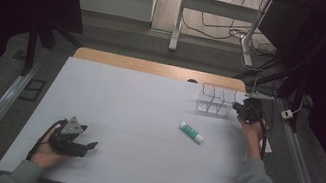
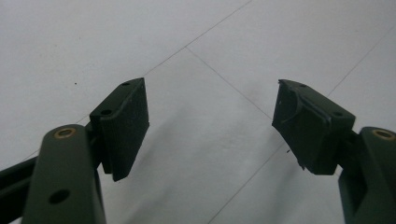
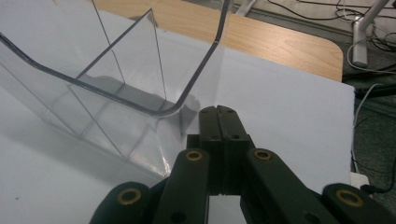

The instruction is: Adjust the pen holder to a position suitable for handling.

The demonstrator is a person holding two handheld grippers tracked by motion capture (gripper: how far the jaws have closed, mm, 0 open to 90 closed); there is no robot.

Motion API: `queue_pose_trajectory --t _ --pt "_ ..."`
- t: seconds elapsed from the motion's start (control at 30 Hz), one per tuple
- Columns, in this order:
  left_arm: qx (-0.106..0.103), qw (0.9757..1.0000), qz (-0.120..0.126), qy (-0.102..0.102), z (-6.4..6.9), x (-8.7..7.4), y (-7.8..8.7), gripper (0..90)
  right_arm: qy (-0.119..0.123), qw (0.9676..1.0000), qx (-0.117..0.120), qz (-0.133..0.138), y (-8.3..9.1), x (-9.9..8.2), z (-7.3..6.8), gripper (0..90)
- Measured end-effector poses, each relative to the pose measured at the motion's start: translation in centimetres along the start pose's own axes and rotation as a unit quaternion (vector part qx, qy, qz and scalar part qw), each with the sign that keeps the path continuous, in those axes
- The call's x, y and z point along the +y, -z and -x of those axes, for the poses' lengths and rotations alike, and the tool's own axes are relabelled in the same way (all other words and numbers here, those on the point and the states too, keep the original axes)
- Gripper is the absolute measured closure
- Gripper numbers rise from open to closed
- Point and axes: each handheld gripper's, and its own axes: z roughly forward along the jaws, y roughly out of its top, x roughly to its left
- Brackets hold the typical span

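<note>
My right tongs [image 3: 218, 112] are pressed together with nothing between them, tips just at the near corner of the clear organizer [image 3: 107, 88], which sits upper right of the high view [image 1: 214, 100] near the bench [image 1: 121, 114] far edge. Left tongs [image 2: 210, 126] are spread wide over bare bench, lower left of the high view [image 1: 72, 137], holding nothing. Glue stick [image 1: 191, 132] lies on its side right of centre, apart from the organizer. I'd judge the organizer light, stiff, slick acrylic with thin walls: likely to skate if nudged, could crack if squeezed hard. Best hold is probably pinching one upright wall or divider near the top rim, tongs straddling it. Glue stick looks light and rigid but may roll; grab across the barrel.
</note>
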Motion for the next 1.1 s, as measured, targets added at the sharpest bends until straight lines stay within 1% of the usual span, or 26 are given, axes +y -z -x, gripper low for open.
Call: queue_pose_trajectory --t 0.03,0.07,0.1,0.2,0.23,0.27,0.3,0.43,0.47,0.53,0.57,0.63,0.77,1.1 --pt "-0.001 1.0 0.0 0.0 0.0 0.0 0.0 26.7 0.0 1.0 0.0 0.0 0.0 0.0 0.0 89.6" --pt "-0.001 1.0 -0.001 -0.001 0.0 0.0 0.0 26.7 0.013 0.9999 0.003 -0.001 -0.1 0.2 -0.4 89.6" --pt "-0.001 1.0 -0.001 -0.001 0.0 0.0 0.0 26.7 0.02 0.9998 0.003 -0.004 -0.1 0.3 -0.6 89.6" --pt "-0.001 1.0 -0.001 0.0 0.0 0.0 0.0 26.7 0.021 0.9998 0.005 -0.001 -0.2 0.6 -1.0 89.6" --pt "-0.001 1.0 -0.001 0.0 0.0 0.0 0.0 26.7 0.026 0.9996 0.012 0.004 -0.4 0.7 -1.4 89.6" --pt "-0.001 1.0 -0.001 0.0 0.0 0.0 0.0 26.7 0.026 0.9996 0.012 0.004 -0.4 0.7 -1.4 89.6" --pt "-0.002 1.0 -0.001 0.0 0.0 0.0 -0.1 26.8 0.03 0.9994 0.015 0.001 -0.6 0.9 -1.9 89.6" --pt "-0.003 1.0 -0.002 -0.003 0.0 0.0 -0.1 26.7 0.035 0.9992 0.021 0.003 -1.0 1.2 -2.9 89.5" --pt "-0.003 1.0 -0.002 -0.003 0.0 0.0 -0.1 26.7 0.035 0.9992 0.021 0.003 -1.0 1.2 -2.9 89.5" --pt "-0.003 1.0 -0.002 -0.003 0.0 0.0 -0.2 26.7 0.041 0.9988 0.024 0.002 -1.2 1.4 -3.5 89.6" --pt "-0.003 1.0 -0.002 -0.004 0.0 0.0 -0.2 26.7 0.041 0.9988 0.024 0.002 -1.2 1.4 -3.5 89.6" --pt "-0.004 1.0 -0.001 -0.004 0.0 0.0 -0.1 26.7 0.04 0.9988 0.029 0.003 -1.4 1.5 -4.0 89.5" --pt "-0.003 1.0 -0.001 -0.004 0.0 0.0 -0.1 26.7 0.047 0.9985 0.028 0.001 -1.7 1.8 -4.6 89.5" --pt "-0.004 1.0 -0.002 -0.005 0.0 0.1 -0.2 26.7 0.05 0.9983 0.031 -0.002 -2.3 2.3 -5.8 89.6"
